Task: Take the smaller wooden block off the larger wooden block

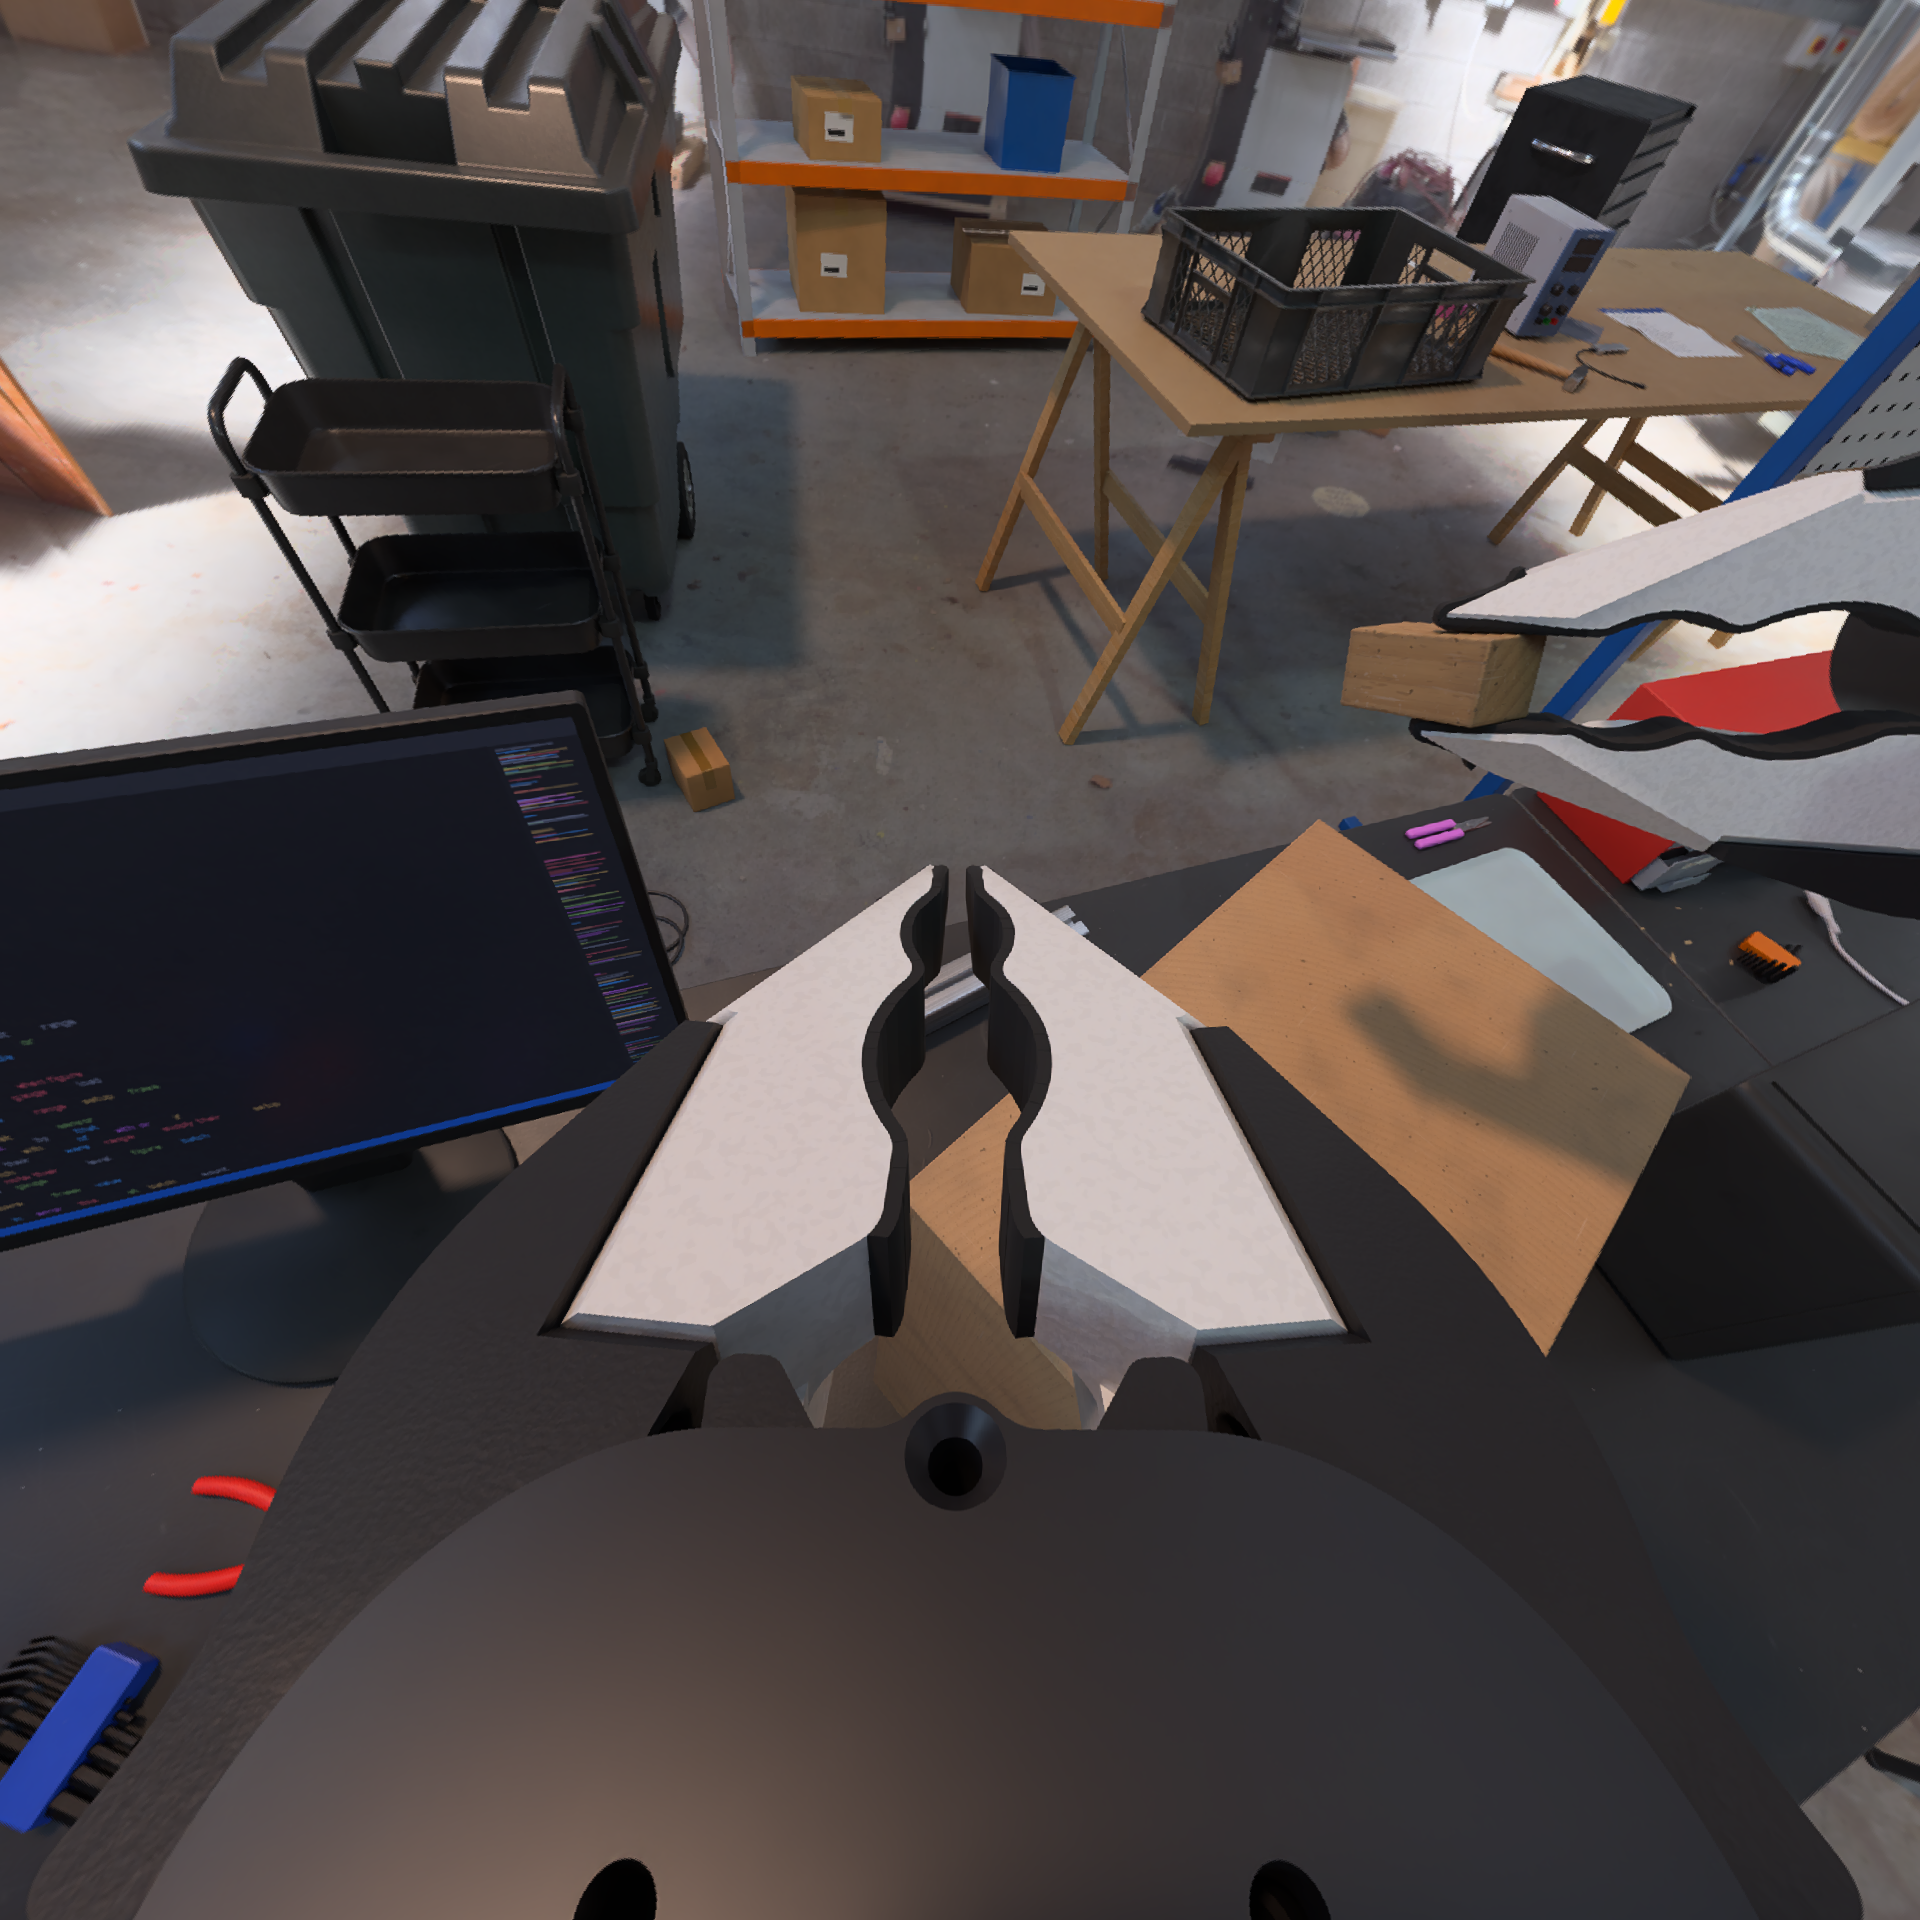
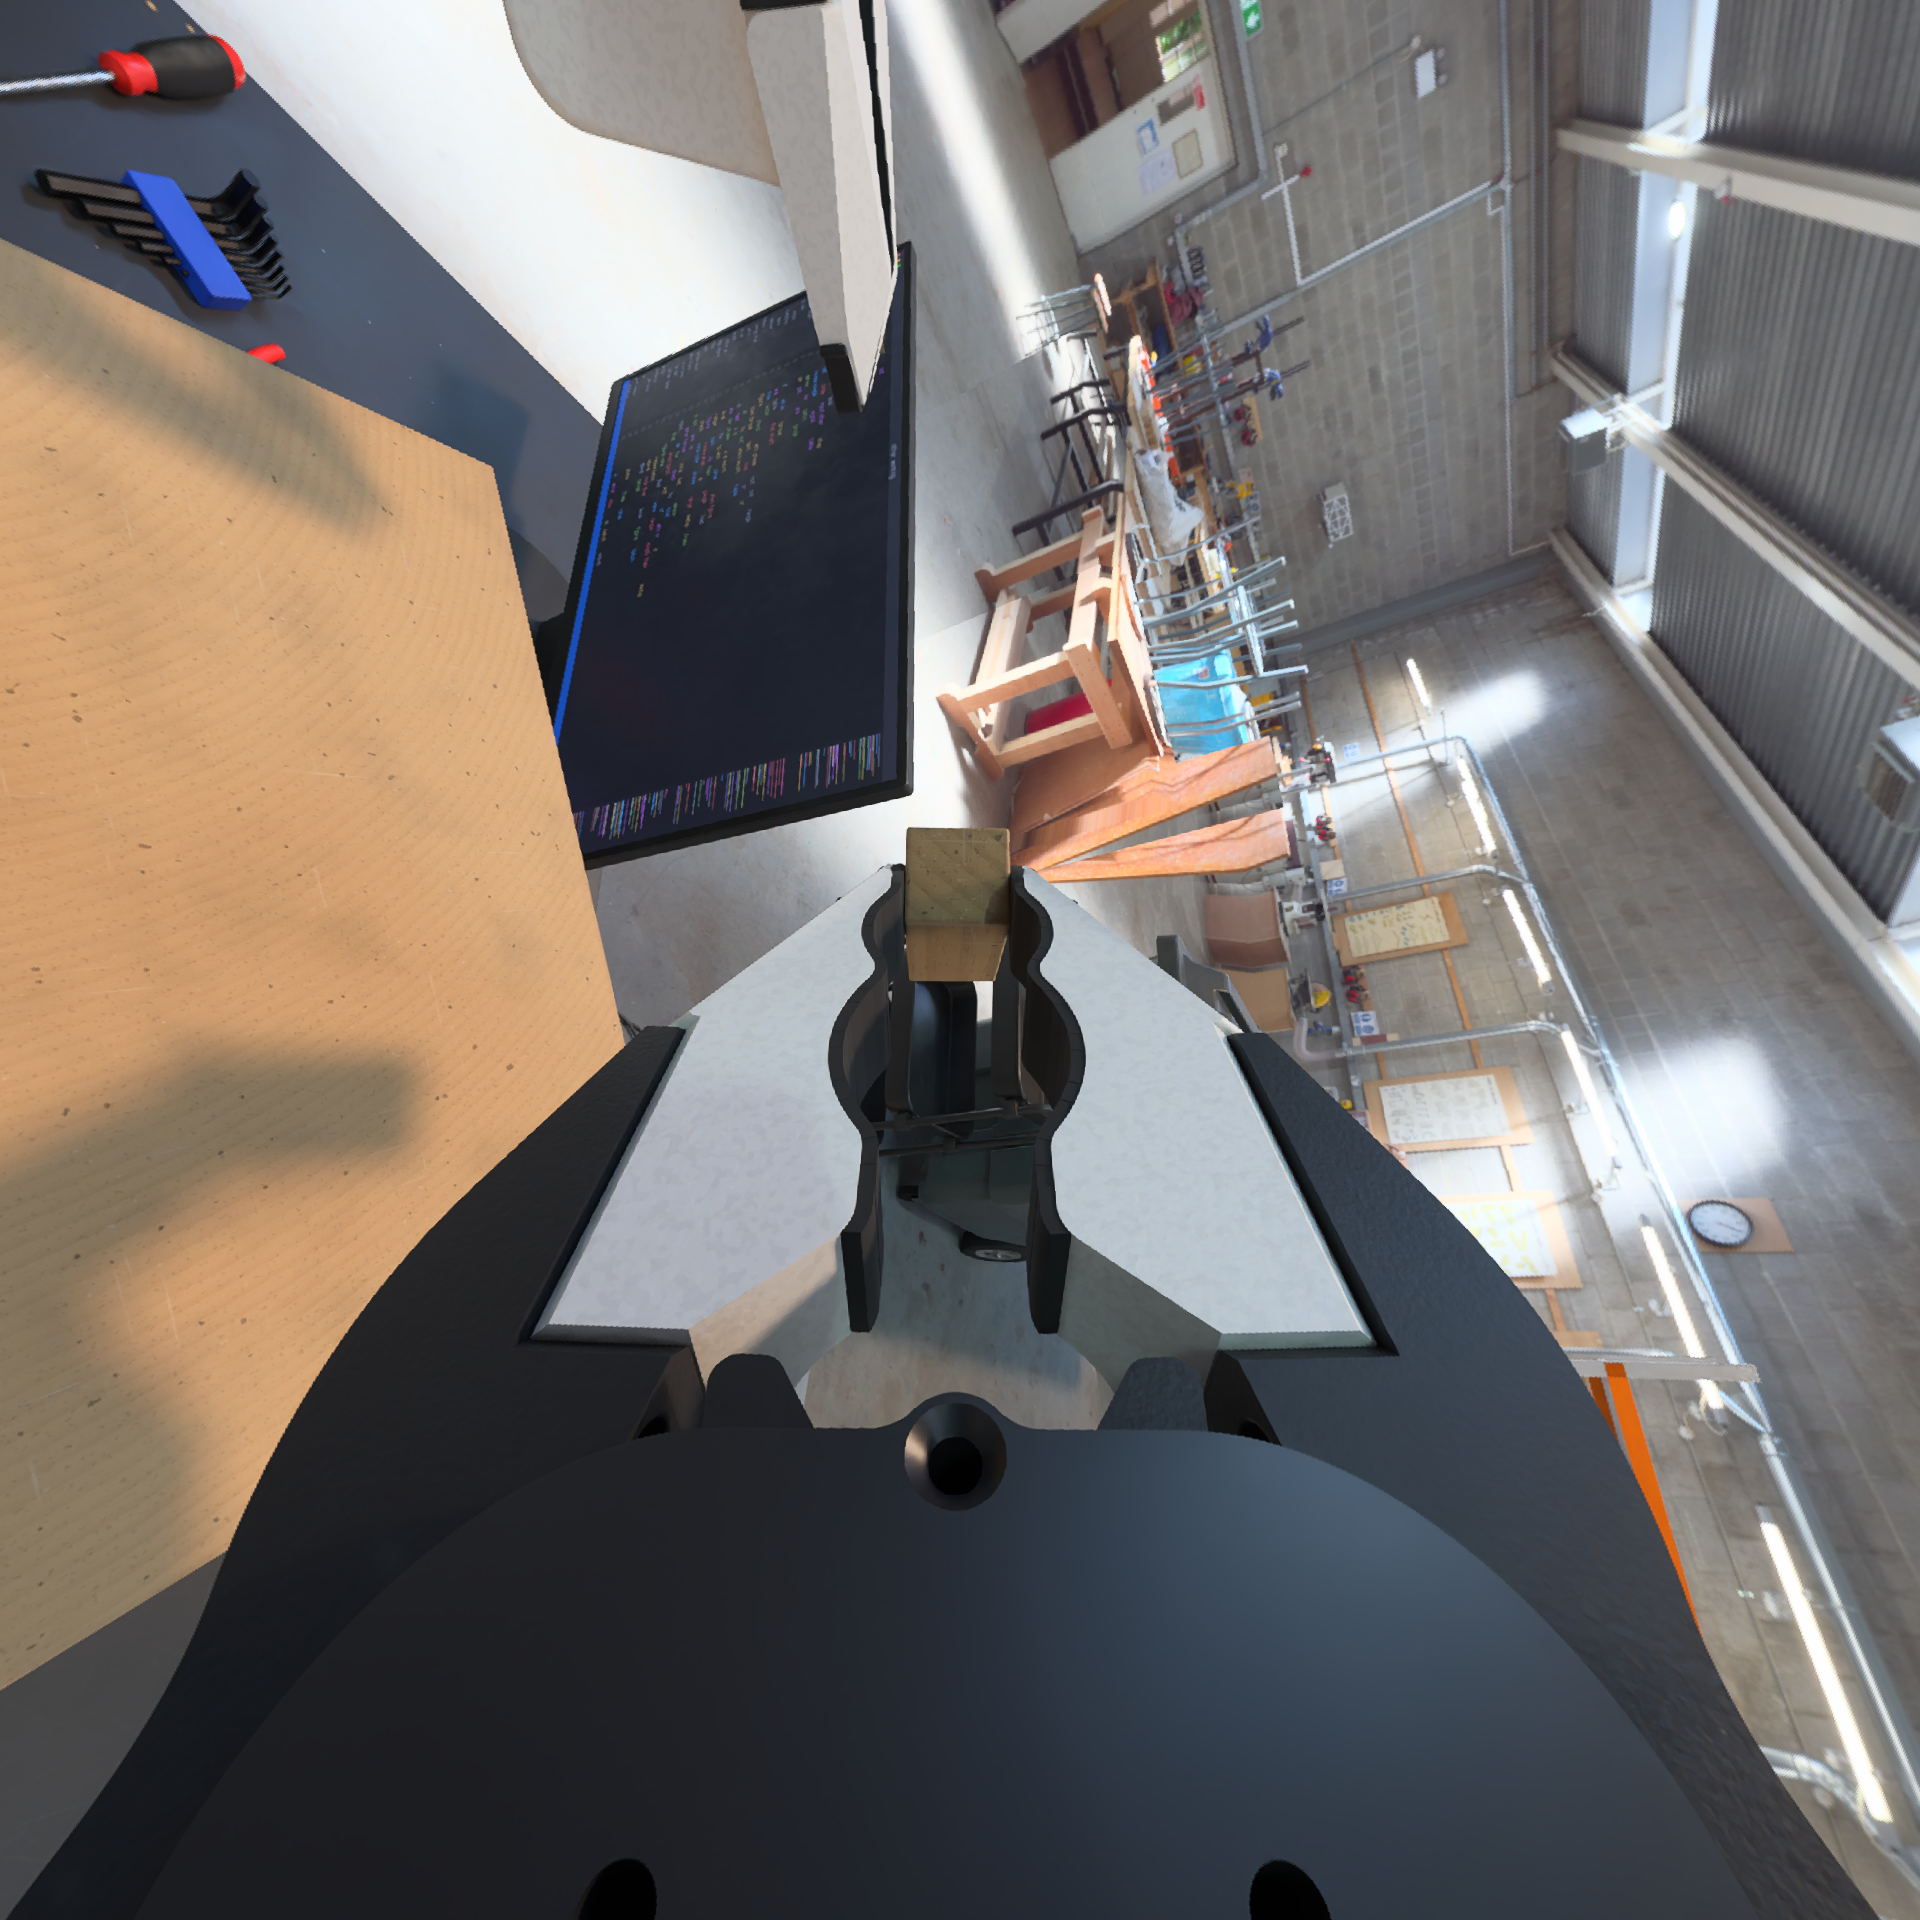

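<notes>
My right gripper (image 2: 956, 896) is shut on the smaller wooden block (image 2: 956, 878), pinched at the fingertips and held in the air off the bench. In the left wrist view it is at the right edge (image 1: 1432, 675) with the block (image 1: 1439, 675) between its tips. My left gripper (image 1: 957, 883) has its fingers nearly together, a thin gap at the tips. The larger wooden block (image 1: 961, 1268) shows through the gap lower down, under the fingers; whether they touch it I cannot tell. One left finger (image 2: 831, 208) hangs at the top of the right wrist view.
A tan board (image 1: 1403, 1091) lies on the dark bench. A monitor (image 1: 312, 966) stands at the left. A blue hex key set (image 1: 73, 1725), red box (image 1: 1714, 707), white tray (image 1: 1548, 935) and orange brush (image 1: 1766, 951) are nearby. A red-handled screwdriver (image 2: 177, 68) lies on the bench.
</notes>
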